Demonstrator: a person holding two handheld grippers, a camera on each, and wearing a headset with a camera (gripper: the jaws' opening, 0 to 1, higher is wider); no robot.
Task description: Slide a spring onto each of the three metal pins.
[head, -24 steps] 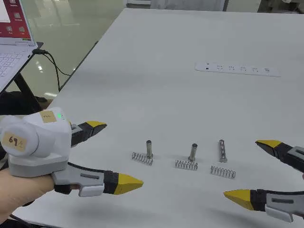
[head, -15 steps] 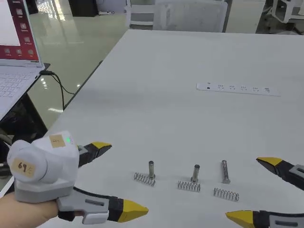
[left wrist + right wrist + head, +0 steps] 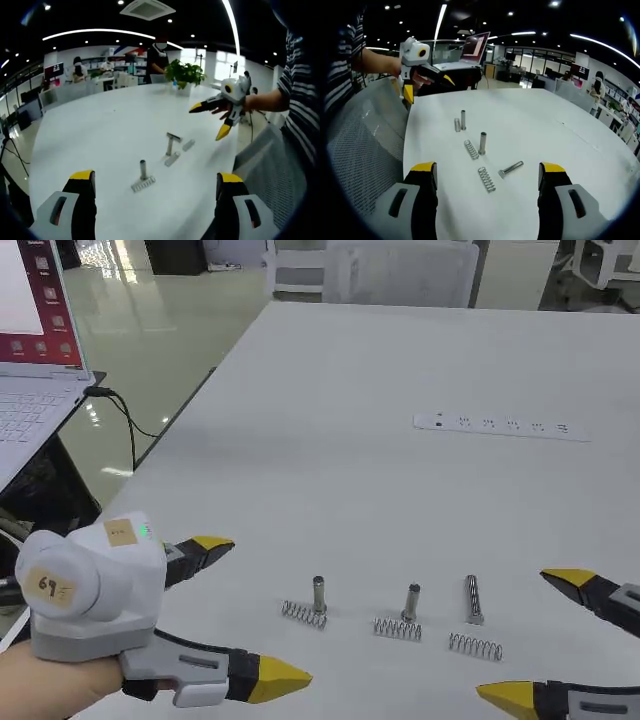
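Note:
Three metal pins stand in a row on the white table: left pin [image 3: 318,594], middle pin [image 3: 411,601], and right pin [image 3: 472,600], which lies on its side [image 3: 510,169]. A loose spring lies in front of each: left spring [image 3: 302,615], middle spring [image 3: 397,629], right spring [image 3: 475,647]. My left gripper [image 3: 248,610] is open, left of the row, with the left pin [image 3: 143,169] nearest ahead of it. My right gripper [image 3: 535,637] is open to the right, with nothing between its fingers; the right spring [image 3: 486,179] is closest to it.
A white power strip [image 3: 500,427] lies further back on the table. A laptop [image 3: 30,350] with a black cable [image 3: 120,430] sits off the table's left edge [image 3: 170,430]. Chairs stand beyond the far end.
The head camera has tilted up, so the whole picture shifted down. Both grippers stay open, and pins and springs lie where they were.

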